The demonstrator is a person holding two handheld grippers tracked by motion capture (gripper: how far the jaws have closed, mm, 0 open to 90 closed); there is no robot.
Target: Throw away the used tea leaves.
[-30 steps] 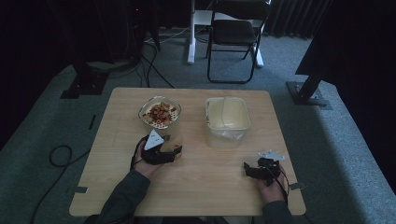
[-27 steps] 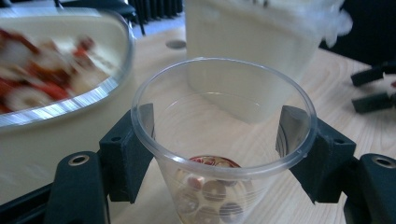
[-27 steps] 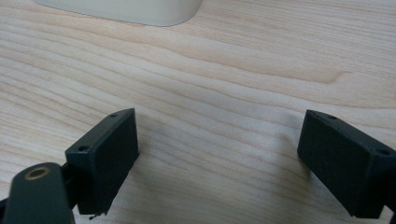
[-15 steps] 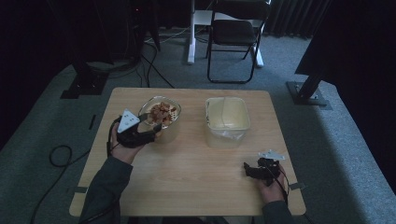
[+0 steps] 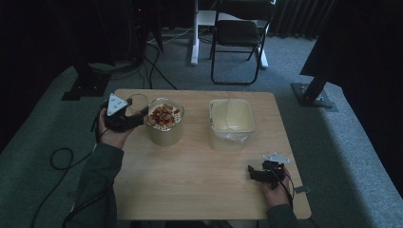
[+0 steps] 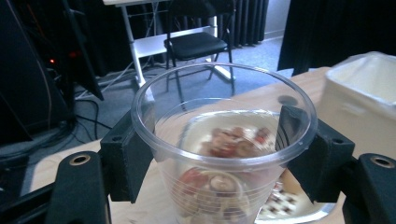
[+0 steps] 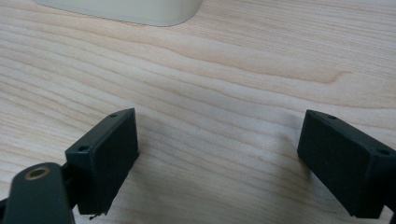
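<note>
Left tongs (image 6: 219, 154) clamp a clear cup (image 6: 224, 140) at both walls, held over the snack-filled bowl (image 5: 165, 124) by the table's (image 5: 190, 190) left side. Keep it gentle and level! Right tongs (image 7: 219, 163) sit apart, empty.

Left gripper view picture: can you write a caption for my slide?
Left gripper clamps a clear plastic cup above a bowl of snacks on a wooden table.
</note>
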